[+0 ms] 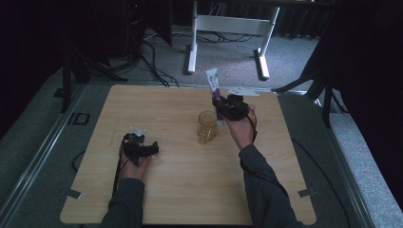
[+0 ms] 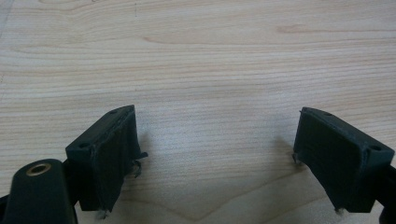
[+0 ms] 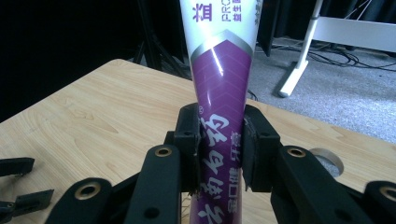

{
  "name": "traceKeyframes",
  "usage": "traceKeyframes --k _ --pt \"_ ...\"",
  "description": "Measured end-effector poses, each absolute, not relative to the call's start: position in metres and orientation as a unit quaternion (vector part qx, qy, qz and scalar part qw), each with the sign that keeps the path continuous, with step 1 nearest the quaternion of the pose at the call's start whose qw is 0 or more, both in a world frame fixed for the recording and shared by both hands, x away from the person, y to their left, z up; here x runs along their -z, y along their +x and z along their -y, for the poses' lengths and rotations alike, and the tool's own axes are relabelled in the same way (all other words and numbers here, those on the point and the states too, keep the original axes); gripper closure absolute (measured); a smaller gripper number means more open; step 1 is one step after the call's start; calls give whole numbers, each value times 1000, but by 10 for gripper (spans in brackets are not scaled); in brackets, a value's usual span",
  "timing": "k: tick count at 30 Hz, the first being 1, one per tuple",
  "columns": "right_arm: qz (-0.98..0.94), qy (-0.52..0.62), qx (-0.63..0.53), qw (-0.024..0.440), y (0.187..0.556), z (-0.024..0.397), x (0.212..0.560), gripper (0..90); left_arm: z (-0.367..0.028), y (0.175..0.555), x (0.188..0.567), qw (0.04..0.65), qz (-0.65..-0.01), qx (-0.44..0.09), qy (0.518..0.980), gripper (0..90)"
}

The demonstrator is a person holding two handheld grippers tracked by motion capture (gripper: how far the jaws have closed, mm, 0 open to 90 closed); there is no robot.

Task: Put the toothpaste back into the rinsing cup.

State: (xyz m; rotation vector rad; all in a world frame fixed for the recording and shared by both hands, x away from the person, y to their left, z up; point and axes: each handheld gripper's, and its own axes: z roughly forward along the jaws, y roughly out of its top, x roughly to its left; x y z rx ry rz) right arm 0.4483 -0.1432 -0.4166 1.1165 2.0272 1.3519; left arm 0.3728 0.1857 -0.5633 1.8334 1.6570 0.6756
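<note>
The tube (image 3: 219, 88) clamped in the right gripper (image 3: 219, 154) looks like glossy plastic — a bright streak of light runs down its purple part. The table (image 2: 210, 56) is pale wood with fine grain, smooth and matt, and the cup (image 1: 207, 126) beside it reads as clear amber glass (or plastic, hard to tell). The left gripper (image 2: 215, 154) shows matt black plastic with frayed, rough pads (image 2: 112, 163) — and a small brassy metal ring at one screw hole.

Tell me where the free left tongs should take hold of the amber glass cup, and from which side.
Grip the glass cup around its side wall, coming level from its left, where the open left tongs rest. It stands upright, and the right tongs hold the purple-and-white tube close on its right, probably blocking that side.
</note>
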Motion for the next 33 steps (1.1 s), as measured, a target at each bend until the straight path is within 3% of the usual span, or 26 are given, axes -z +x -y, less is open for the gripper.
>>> traceKeyframes --k 33 --pt "-739 404 -492 220 459 123 420 711 -186 373 563 286 -619 -252 686 139"
